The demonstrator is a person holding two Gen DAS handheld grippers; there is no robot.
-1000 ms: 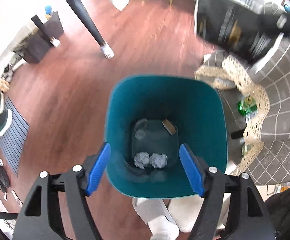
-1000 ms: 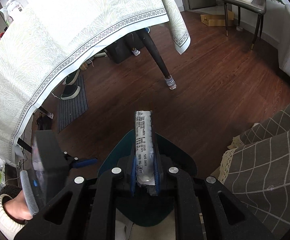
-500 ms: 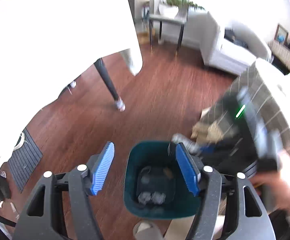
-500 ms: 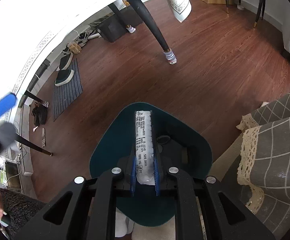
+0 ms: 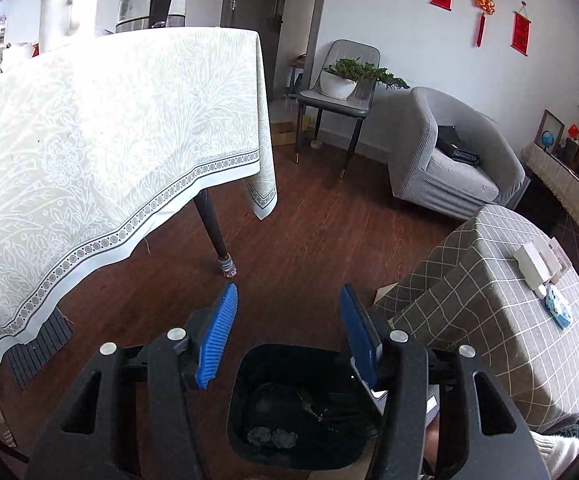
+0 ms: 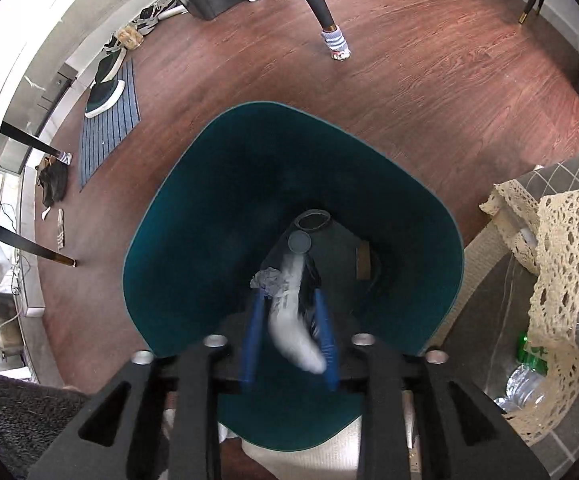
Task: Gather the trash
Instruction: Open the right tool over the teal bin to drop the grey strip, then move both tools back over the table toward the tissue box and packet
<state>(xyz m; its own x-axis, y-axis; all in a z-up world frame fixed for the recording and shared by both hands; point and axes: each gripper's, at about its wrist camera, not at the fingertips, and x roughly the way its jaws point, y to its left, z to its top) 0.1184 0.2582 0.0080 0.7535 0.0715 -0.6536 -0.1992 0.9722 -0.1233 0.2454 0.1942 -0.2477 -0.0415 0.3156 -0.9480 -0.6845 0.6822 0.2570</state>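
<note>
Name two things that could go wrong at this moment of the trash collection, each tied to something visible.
1. The right gripper is opening above the teal bin; the blurred white wrapper between its pads may snag on one instead of dropping.
2. The left gripper, empty and closing, sits near the draped tablecloth and could catch its edge.

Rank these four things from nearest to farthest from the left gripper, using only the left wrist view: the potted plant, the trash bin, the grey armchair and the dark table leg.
1. Trash bin, directly below the left gripper, whose closing jaws hold nothing.
2. Dark table leg, ahead, slightly left.
3. Grey armchair, ahead on the right.
4. Potted plant, on the chair by the far wall.
</note>
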